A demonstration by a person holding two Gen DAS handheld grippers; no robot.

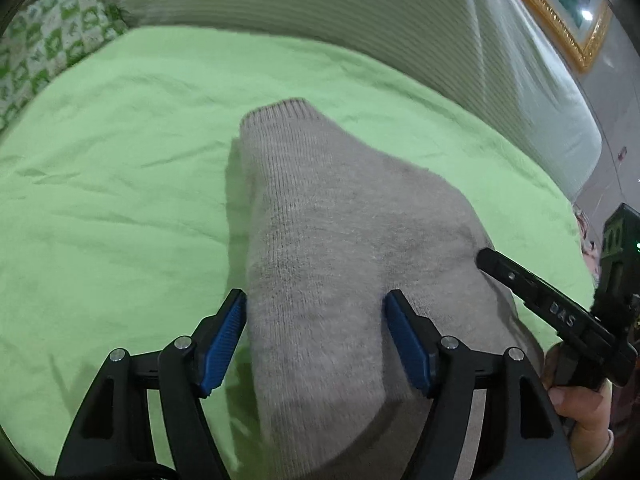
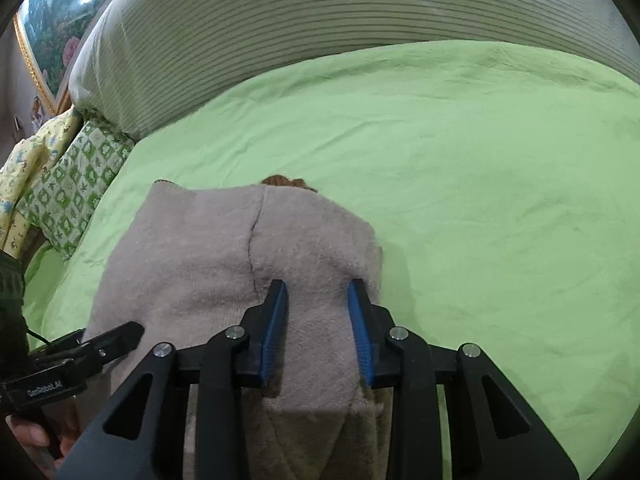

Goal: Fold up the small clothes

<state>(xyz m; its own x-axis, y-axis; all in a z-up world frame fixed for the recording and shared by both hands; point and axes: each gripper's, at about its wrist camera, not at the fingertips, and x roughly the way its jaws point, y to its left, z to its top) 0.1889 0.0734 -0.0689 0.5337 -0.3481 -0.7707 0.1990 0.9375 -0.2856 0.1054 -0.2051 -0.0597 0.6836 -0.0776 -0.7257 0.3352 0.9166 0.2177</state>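
A small grey-beige knitted sweater (image 1: 320,216) lies on the green bed sheet (image 1: 120,160); it also shows in the right wrist view (image 2: 224,240). My left gripper (image 1: 316,300) is open, its blue pads on either side of a strip of the sweater, with cloth between the jaws. My right gripper (image 2: 318,286) has its blue pads set narrowly around a raised fold of the sweater's near right edge. The right gripper's finger (image 1: 532,284) shows at the sweater's right side in the left wrist view. The left gripper (image 2: 100,344) shows at lower left in the right wrist view.
A striped pale headboard cushion (image 1: 320,4) runs along the far side of the bed. A green-and-white patterned pillow (image 1: 52,44) lies at the far left corner. A gold-framed picture (image 1: 560,12) hangs on the wall. The green sheet (image 2: 480,200) stretches to the right.
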